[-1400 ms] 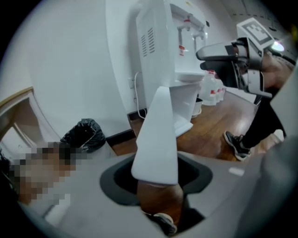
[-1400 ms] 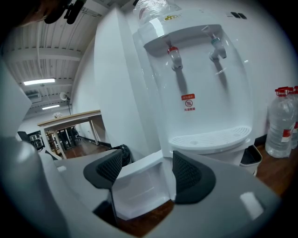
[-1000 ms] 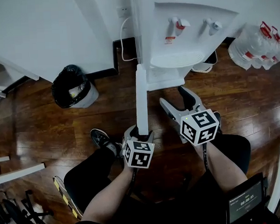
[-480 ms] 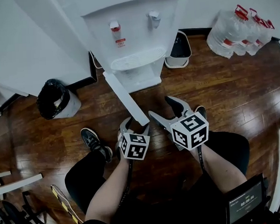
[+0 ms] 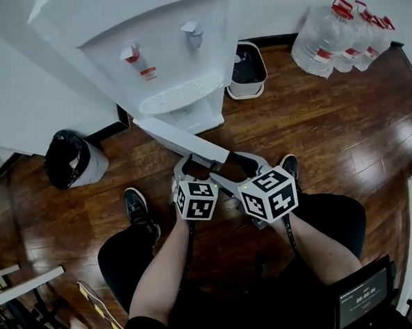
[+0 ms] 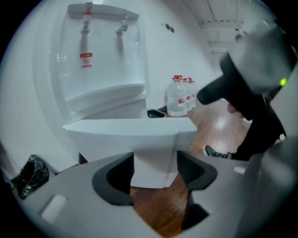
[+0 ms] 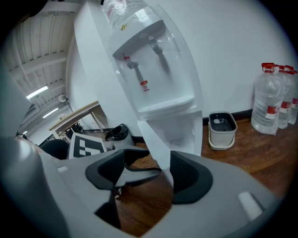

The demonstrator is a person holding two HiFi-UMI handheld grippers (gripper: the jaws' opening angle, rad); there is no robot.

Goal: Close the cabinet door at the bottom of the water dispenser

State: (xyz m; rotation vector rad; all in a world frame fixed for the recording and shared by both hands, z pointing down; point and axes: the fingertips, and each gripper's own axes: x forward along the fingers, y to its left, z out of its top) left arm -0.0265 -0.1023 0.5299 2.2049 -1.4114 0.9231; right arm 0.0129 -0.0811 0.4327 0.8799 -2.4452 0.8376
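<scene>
My left gripper (image 6: 155, 172) pinches the free end of the cabinet door (image 5: 182, 139). In the left gripper view the white panel fills the gap, with a pad flat against each face. The door hangs partly open off the foot of the water dispenser (image 5: 158, 73). Its hinge edge is at the dispenser's base, on the side where the black bin (image 5: 70, 158) stands. Its long top edge runs slantwise from there towards me, so the end I hold is the part farthest from the dispenser.

My right gripper (image 7: 146, 175) is spread and holds nothing. Its jaws have just been closing a little. In the right gripper view the door's end stands edge-on between them, close by one pad but with neither pad pressing on it. Both grippers are therefore out in front of the dispenser at the free end, and only the left one has the door.

The next move, as I judge it, turns on that slant. The open cabinet front lies beyond the door from me, so the free end must swing away from me about the hinge until the panel lies flat across the dispenser's base. The left gripper is placed to push it. The right should keep out of the closing gap.
</scene>
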